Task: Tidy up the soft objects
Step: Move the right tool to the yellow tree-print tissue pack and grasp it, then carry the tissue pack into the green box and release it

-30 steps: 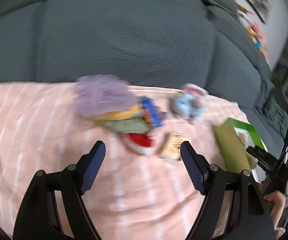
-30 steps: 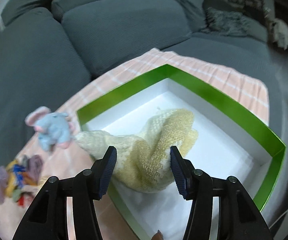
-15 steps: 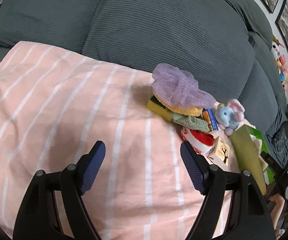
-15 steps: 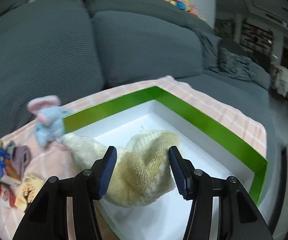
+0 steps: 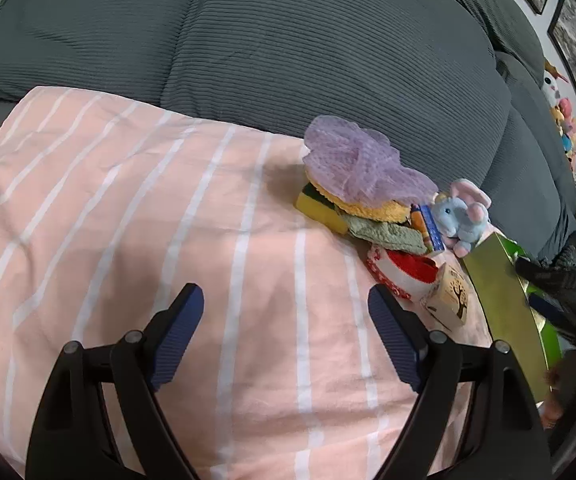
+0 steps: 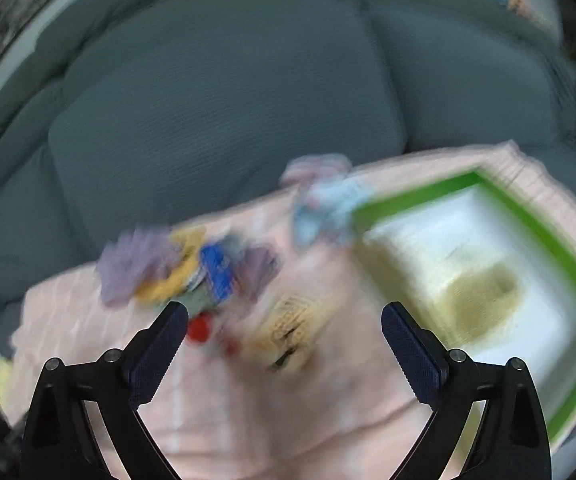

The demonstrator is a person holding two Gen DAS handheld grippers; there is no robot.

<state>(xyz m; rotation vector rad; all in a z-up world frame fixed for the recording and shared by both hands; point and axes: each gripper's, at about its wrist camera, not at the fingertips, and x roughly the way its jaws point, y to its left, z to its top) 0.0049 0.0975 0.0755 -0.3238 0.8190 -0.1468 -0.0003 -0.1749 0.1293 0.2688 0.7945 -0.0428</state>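
The right claw (image 6: 283,336) has just been opening and is standing wide and empty. The blurred heap of small soft things (image 6: 191,268) is lying just beyond its left finger; the pale yellow knitted cloth (image 6: 484,300) is resting in the green-rimmed white box (image 6: 544,236) at right. The left claw (image 5: 283,320) is hanging open, farther from the heap.

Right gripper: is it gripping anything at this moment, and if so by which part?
Nothing. The right gripper has just opened and stands empty over the pink sheet; the yellow cloth lies in the green box.
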